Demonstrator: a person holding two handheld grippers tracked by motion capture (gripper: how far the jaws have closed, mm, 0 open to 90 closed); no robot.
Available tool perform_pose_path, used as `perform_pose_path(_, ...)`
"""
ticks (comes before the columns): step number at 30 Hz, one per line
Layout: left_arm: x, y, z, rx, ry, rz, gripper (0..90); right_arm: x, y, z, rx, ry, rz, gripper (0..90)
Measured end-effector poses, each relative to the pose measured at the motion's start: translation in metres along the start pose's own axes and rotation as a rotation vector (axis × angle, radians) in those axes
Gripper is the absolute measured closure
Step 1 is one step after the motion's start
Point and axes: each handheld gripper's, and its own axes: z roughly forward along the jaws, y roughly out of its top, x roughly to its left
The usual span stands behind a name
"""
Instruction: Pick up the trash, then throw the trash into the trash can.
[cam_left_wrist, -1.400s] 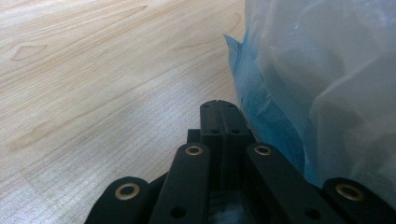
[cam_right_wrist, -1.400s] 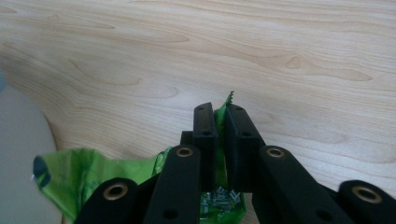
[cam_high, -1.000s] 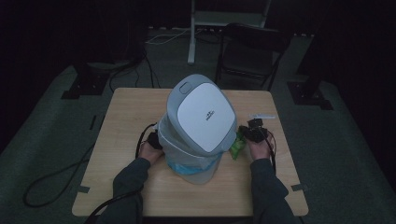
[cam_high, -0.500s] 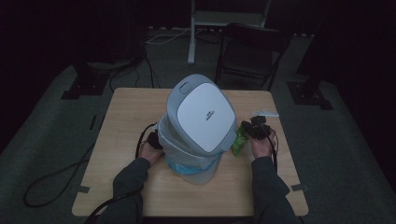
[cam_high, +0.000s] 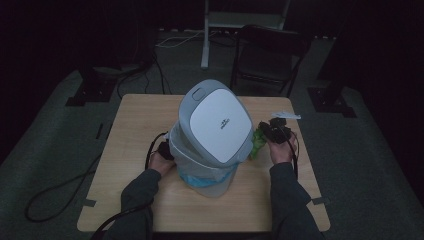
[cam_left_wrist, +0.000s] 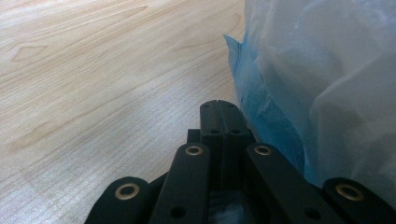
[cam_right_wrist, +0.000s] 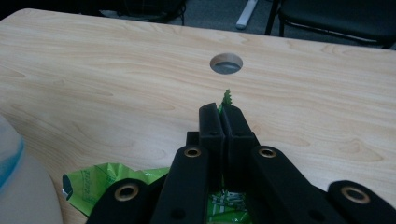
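Wooden worktop, pale grain, a round cable hole near its far edge. At the middle, standing upright: a white step bin with a grey-rimmed lid, lid tipped toward the near right corner, lined with a translucent bag with a blue band draped over the outside of the body. Left tongs low on the worktop, just beside the bin's left flank, pressed together with nothing between the pads; blue edge of the bag just to one side of the tips, touching or not cannot be told. Left hand behind them, near the near-left side of the bin. Right tongs lifted off the worktop at the bin's right side, toward the right edge, pinching a green crinkled wrapper; a serrated green tip poking out beyond the closed pads, the rest of the wrapper hanging below and back under the linkage. Same wrapper seen from above as a green scrap between the bin and the right hand. A small white scrap lying on the worktop beyond the right tongs, toward the far right corner. Dark sleeves reaching in over the near edge. Black chair on the floor beyond the far edge.
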Motion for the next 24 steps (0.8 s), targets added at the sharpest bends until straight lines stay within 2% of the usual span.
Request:
perform_pose_path(17, 0.0, 0.0, 0.0, -0.001, 0.002, -0.001, 90.0, -0.002, 0.009, -0.005, -0.027, 0.0, 0.009, 88.2)
perform_pose_path(24, -0.001, 0.0, 0.0, -0.001, 0.005, 0.0, 90.0, 0.0, 0.019, -0.01, -0.05, 0.001, 0.008, 88.2)
